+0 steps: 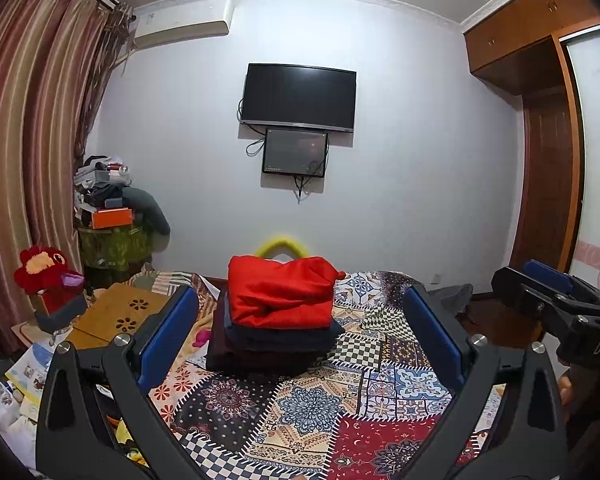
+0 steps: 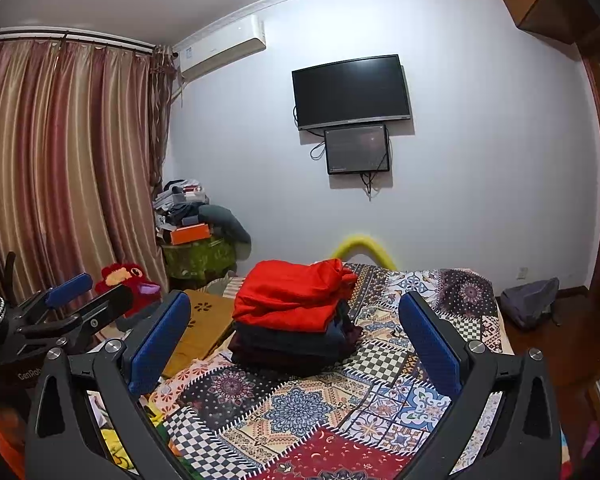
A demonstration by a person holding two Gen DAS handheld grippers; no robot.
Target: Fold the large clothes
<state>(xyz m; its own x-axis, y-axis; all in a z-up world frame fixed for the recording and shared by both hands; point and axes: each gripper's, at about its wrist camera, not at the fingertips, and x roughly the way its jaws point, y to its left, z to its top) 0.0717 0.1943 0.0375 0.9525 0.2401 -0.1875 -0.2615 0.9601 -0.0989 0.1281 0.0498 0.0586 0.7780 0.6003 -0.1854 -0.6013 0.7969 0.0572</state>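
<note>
Left gripper (image 1: 300,328), jaws spread wide and empty, above a patchwork bedspread (image 1: 300,408) bearing a stack of dark folded clothes (image 1: 272,344) topped by a red garment (image 1: 280,298); right gripper (image 1: 540,292) at right edge.

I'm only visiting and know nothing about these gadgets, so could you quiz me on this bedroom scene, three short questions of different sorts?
1. True or false: the left gripper holds a garment.
2. The top item of the folded pile is: A) blue, B) red, C) green?
3. Fill in: the pile rests on the patchwork ____.

Key:
1. False; both it and the right gripper are open and hold nothing.
2. B, the red garment.
3. Bedspread.
</note>
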